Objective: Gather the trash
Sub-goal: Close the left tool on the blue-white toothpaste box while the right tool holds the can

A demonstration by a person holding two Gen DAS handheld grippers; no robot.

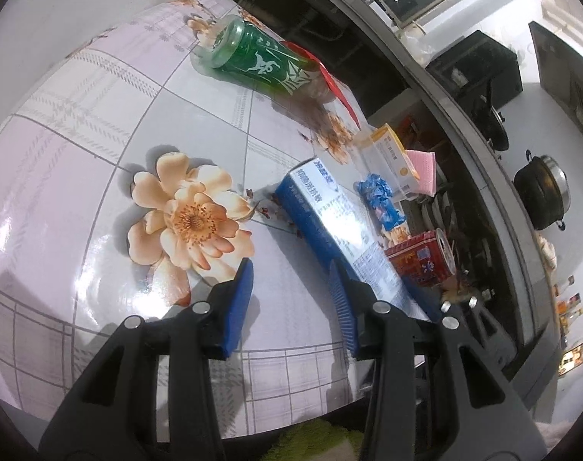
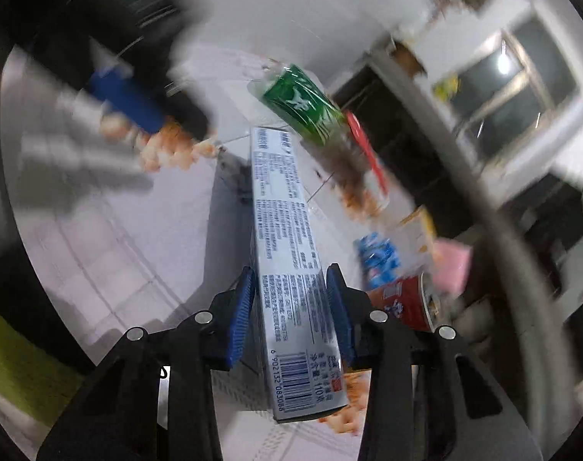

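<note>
Left wrist view: left gripper [image 1: 291, 299], lower centre, fingers partly apart and empty; toothpaste box [image 1: 330, 226] lies right of centre on the tablecloth [image 1: 99, 134].

Right wrist view: right gripper [image 2: 291, 307] pads flank the box's barcode end, seemingly gripping. Light, crushable cardboard, probably; hold the long flat sides.

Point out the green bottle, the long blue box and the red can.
green bottle [image 1: 260, 62], left wrist view, on its green label.
long blue box [image 2: 287, 253], right wrist view, on its printed side panel.
red can [image 1: 418, 261], left wrist view, on its red side.
</note>
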